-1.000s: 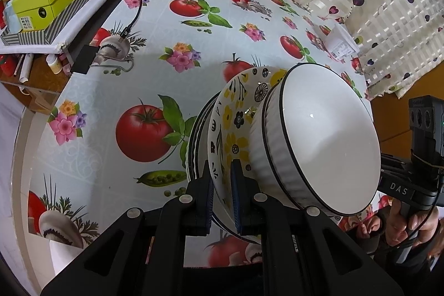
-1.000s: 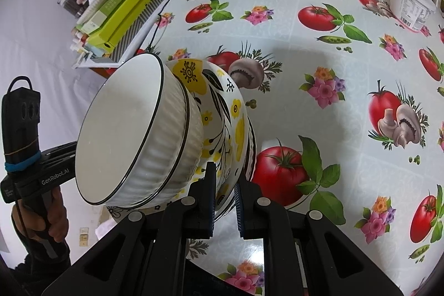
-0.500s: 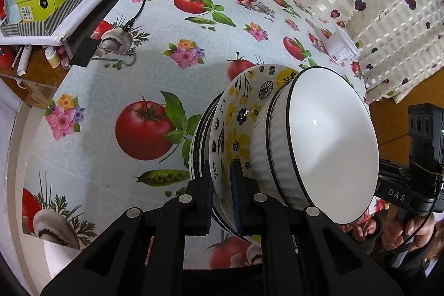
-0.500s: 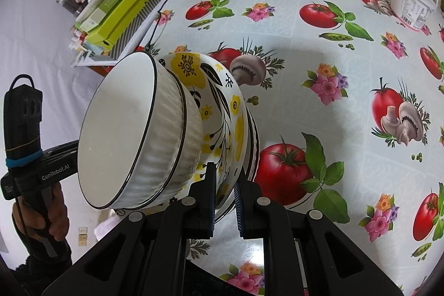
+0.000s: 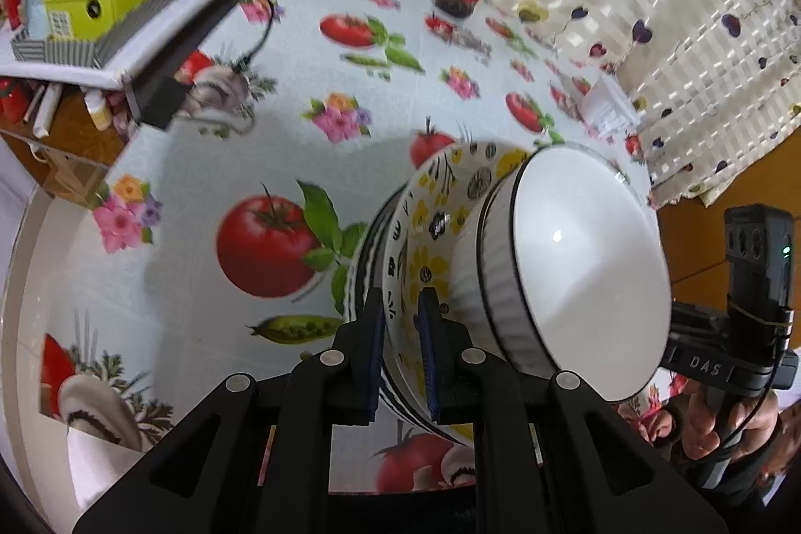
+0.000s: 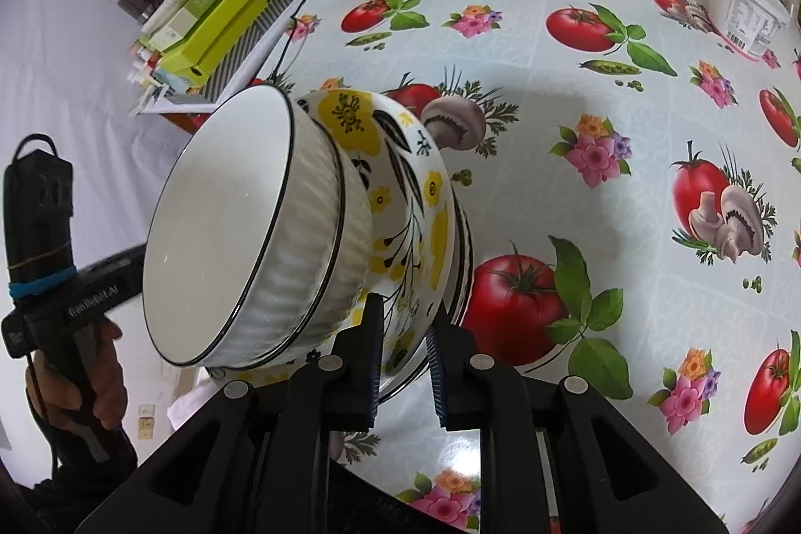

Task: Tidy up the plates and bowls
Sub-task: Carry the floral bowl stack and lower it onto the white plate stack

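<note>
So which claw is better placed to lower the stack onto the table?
Left, narrowly: the left claw pinches the flowered plate rim tightly, while the right claw seems slightly looser. Both hold it.

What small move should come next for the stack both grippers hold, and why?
Probably lower it straight down onto the tablecloth, keeping both grips level. The left gripper and right gripper each pinch an opposite rim of the flowered bowl, with the white ribbed bowl nested loose inside and a striped dish beneath, so any tilt could spill the bowl.
</note>
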{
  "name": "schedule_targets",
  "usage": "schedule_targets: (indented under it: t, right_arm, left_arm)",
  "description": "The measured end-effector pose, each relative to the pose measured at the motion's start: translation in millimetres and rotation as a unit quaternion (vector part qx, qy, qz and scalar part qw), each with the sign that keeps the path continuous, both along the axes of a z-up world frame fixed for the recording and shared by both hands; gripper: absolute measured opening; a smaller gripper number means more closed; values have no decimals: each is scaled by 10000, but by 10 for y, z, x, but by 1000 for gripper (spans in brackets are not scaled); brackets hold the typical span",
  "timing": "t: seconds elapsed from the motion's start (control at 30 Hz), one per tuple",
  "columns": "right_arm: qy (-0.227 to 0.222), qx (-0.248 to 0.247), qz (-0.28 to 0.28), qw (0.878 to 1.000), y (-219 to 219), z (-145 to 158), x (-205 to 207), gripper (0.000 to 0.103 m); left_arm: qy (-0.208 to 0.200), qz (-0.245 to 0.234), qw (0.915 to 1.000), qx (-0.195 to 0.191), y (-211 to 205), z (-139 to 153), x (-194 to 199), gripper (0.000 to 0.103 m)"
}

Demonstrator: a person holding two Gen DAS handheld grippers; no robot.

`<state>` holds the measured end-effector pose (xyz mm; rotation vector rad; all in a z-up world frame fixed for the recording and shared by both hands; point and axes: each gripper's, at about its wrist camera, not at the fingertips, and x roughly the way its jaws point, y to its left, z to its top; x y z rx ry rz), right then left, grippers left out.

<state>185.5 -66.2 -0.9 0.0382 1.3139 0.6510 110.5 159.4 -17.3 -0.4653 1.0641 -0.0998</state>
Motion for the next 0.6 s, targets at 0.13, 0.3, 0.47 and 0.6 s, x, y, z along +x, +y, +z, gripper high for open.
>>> schedule_targets:
  t: [0.13, 0.3, 0.47, 0.6]
  right_arm:
    - [-157, 17, 36, 9999, -28, 84, -76, 27]
    - [-469, 42, -79, 9989, -159, 281, -104, 32]
    - [-587, 140, -183, 9980, -320, 363, -203, 32]
    - [-768, 107, -144, 9969, -393, 419, -386, 32]
  left_arm:
    - [-144, 197, 9997, -19, 100, 77, -82, 14]
    - [-187, 262, 9995, -65, 123, 78, -141, 14]
    - [-375, 287, 9989, -23, 65, 135, -292, 14]
    - [-559, 145, 9979, 280, -115, 219, -473, 14]
